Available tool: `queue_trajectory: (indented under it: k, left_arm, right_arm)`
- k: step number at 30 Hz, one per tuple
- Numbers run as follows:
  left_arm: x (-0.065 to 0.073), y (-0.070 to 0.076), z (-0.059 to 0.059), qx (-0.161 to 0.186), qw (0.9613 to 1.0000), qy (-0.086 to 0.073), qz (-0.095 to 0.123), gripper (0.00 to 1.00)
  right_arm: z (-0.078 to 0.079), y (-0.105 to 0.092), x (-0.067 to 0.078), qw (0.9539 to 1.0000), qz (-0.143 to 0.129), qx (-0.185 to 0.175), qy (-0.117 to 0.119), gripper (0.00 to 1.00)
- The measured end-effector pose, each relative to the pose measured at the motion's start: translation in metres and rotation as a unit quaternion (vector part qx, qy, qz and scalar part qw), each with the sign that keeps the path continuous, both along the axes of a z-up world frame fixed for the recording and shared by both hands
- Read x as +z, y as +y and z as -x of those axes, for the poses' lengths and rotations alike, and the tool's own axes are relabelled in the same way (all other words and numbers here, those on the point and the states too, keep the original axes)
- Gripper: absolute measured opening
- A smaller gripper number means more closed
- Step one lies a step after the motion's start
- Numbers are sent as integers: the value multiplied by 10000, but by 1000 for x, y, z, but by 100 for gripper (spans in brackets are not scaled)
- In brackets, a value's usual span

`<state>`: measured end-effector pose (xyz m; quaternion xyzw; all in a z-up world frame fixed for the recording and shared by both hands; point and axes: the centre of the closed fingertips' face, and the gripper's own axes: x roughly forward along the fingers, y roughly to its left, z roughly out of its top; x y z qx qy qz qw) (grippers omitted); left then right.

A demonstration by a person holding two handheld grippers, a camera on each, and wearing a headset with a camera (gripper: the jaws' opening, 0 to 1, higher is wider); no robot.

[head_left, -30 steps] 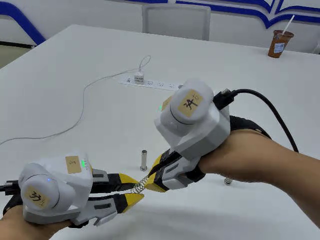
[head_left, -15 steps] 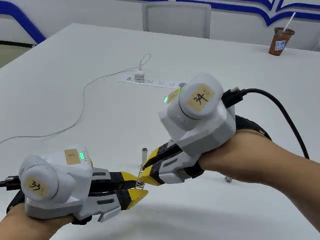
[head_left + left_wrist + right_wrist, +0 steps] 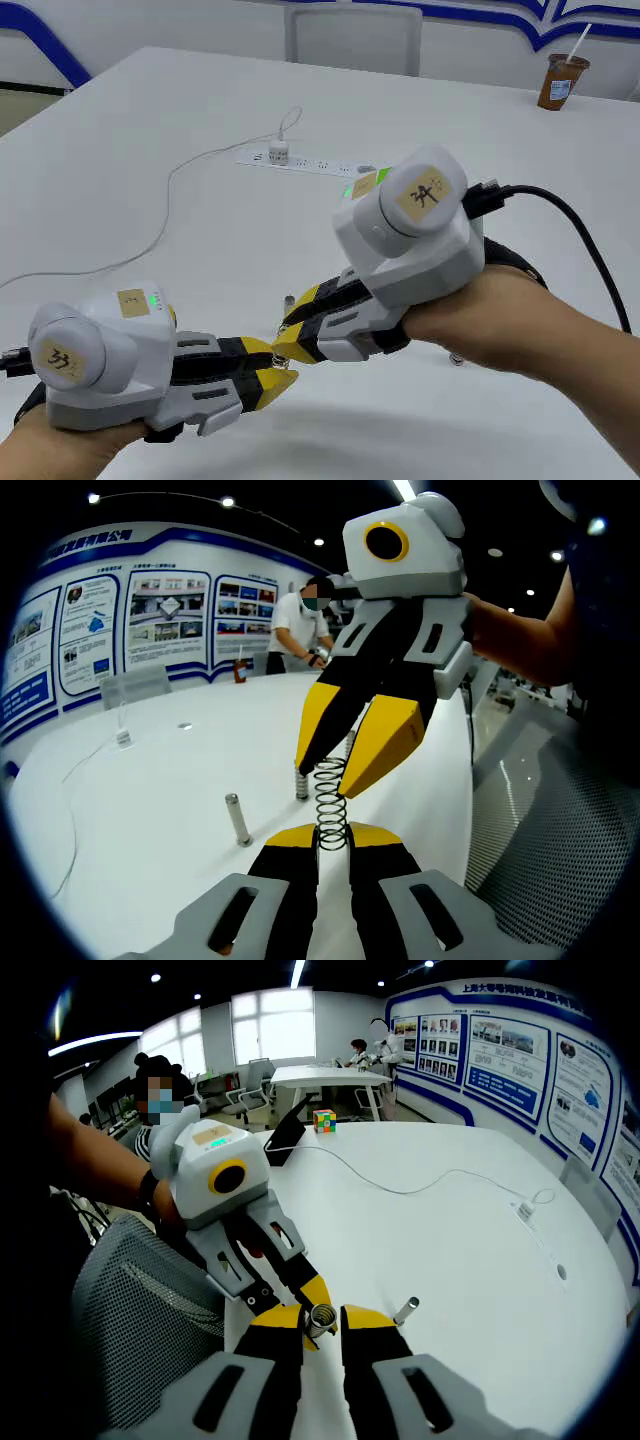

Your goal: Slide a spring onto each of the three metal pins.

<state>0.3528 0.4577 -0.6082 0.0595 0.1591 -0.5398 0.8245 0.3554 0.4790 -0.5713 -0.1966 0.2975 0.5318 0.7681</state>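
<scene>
Left gripper view, lower centre: the left gripper (image 3: 331, 838) has its black-and-yellow jaws pinched together on the bottom end of a thin coiled steel spring (image 3: 331, 798), which stands up from the tips toward the middle of the frame. The right gripper (image 3: 326, 777) enters from the top over the spring's upper end. Its two yellow jaw tips sit either side of the top coils, but whether they press on the wire or merely bracket it cannot be told. In the right gripper view the same spring (image 3: 321, 1320) appears end-on at bottom centre, in the gap between that gripper's jaws, with the left gripper's tips meeting it from the upper left.

Left of the spring in the left gripper view, a short bare metal pin (image 3: 237, 820) stands upright on the white tabletop (image 3: 150, 770). A second pin (image 3: 301, 780) beyond it already seems to carry a coil round its foot.

The spring hangs in mid-air between two tools, and that is where the danger lies. If one gripper lets go before the other truly bites, the light coil would likely drop and bounce or roll away across the table. Too hard a squeeze across the coils could kink them, and pulling the tools apart could stretch them. A skewed grip would leave the bore off-line, so it could snag on the pin's top.
</scene>
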Motion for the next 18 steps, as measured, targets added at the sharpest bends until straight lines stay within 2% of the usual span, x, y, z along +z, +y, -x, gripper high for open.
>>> queue_trajectory:
  k: [5,18]
  left_arm:
    - [4,1,-3,86,9999,42,124,10]
    - [9,1,-3,136,9995,74,258,10]
  right_arm:
    - [-1,-1,0,10000,-43,-71,6,15]
    - [-3,5,6,9997,-209,-104,-37,13]
